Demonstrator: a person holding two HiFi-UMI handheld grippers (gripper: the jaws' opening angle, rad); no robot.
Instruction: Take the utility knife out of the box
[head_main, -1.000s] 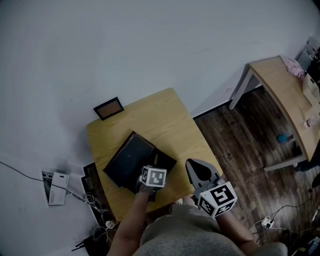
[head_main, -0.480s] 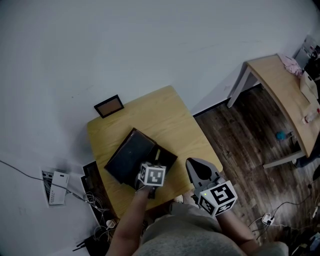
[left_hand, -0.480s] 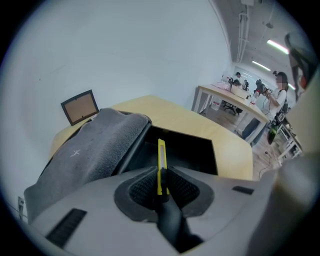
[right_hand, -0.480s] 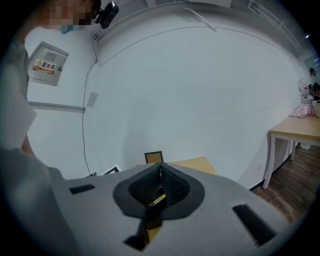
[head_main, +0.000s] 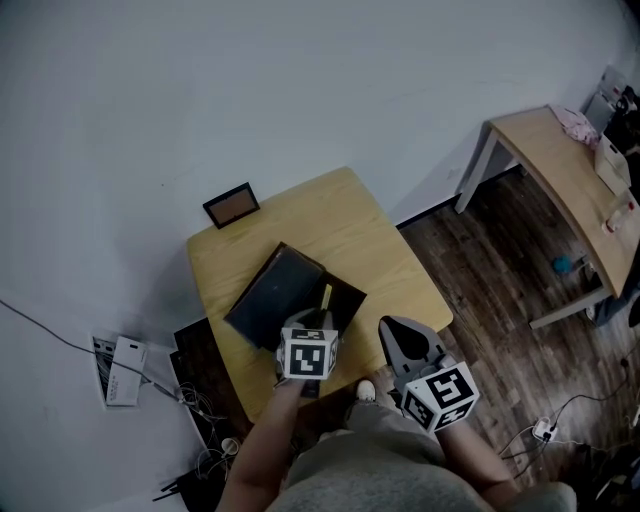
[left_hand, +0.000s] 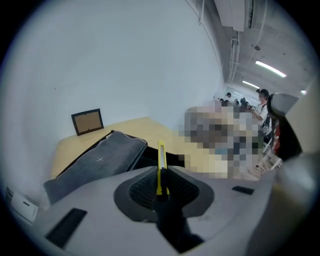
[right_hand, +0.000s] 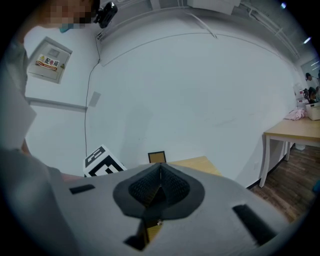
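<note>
Head view shows picture frame (head_main: 231, 204) near box (head_main: 275, 297).

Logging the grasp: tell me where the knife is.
In the left gripper view, the knife stands clamped in the left gripper, over the open box.

Nothing can be read in any view. The wall placard (right_hand: 48, 62), at 10 o'clock in the right gripper view, carries reddish print that is too small to make out. The marker cubes (head_main: 307, 355), at 6 o'clock in the head view, show only black-and-white square codes, no letters or digits.
</note>
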